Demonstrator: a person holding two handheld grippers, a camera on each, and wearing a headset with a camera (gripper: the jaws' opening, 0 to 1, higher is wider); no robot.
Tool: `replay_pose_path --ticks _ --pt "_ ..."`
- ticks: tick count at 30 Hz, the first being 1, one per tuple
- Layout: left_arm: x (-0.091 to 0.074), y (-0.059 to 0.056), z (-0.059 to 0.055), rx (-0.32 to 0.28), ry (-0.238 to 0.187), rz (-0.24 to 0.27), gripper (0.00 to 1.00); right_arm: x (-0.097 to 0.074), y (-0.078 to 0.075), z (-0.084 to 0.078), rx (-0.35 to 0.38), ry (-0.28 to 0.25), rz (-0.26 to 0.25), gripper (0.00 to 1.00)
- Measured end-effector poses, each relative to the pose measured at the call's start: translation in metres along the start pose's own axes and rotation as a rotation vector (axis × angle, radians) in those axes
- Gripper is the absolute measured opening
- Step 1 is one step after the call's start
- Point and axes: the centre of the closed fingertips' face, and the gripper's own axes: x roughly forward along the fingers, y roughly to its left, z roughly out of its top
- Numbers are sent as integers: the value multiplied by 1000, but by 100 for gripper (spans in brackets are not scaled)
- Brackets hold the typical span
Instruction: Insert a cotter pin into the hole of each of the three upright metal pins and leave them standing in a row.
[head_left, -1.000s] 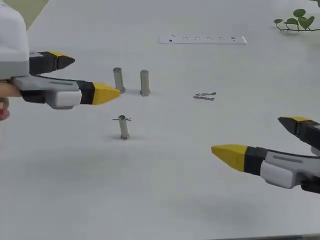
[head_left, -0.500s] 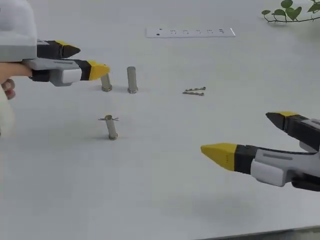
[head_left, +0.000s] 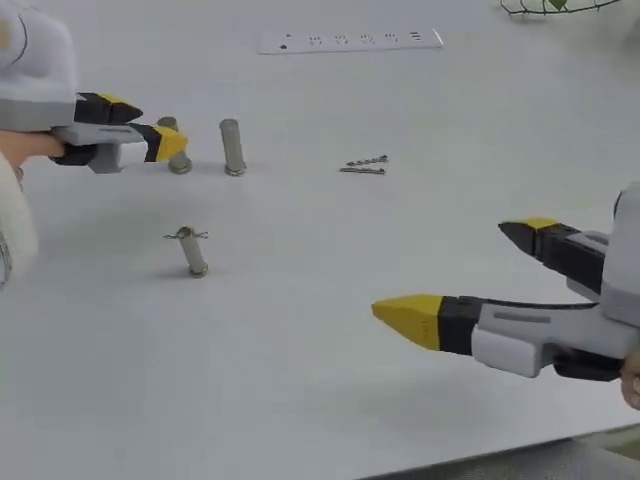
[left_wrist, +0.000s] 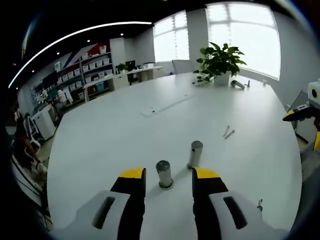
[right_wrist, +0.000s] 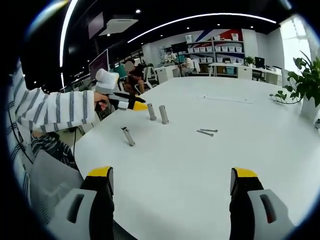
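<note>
Nearest me, the right gripper (head_left: 440, 270) hangs low over the desk (head_left: 300, 400). Its fingers (head_left: 410, 320) are spread wide with nothing between them: yellow wedge tips, black behind, then smooth grey-white shells. The shell runs off the right edge of the head view, so its back end is cut off. The desk is a plain, matte, pale grey top.

Further out on the left stands the near metal pin (head_left: 192, 254), a dull steel cylinder on a flat head. A thin wire cotter pin (head_left: 186, 234) goes through its top, ends poking out both sides. It reads as leaning, and I can't tell whether that's the lens.

Right of centre, two loose cotter pins (head_left: 363, 165) lie flat side by side, too small for me to make out their loops.

Far left now: in the left gripper view the left gripper (left_wrist: 169, 173) has its fingers parted either side of the left far pin (left_wrist: 164, 174), a gap on each side and no contact. In the head view a yellow tip hides that pin's middle. The right far pin (head_left: 232, 147) stands just beside it, bare steel, its hole too small to see.

Beyond them a white power strip (head_left: 350, 40) lies flat, and green leaves (head_left: 555, 6) are cut by the top edge.
</note>
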Motion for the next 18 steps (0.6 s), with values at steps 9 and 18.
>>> replay_pose_path --ticks 9,18 --pt "20 4 -6 -63 7 -10 28 1 -2 0 6 4 6 96" --pt "31 9 -16 -65 43 10 25 7 -4 -7 18 26 14 95"
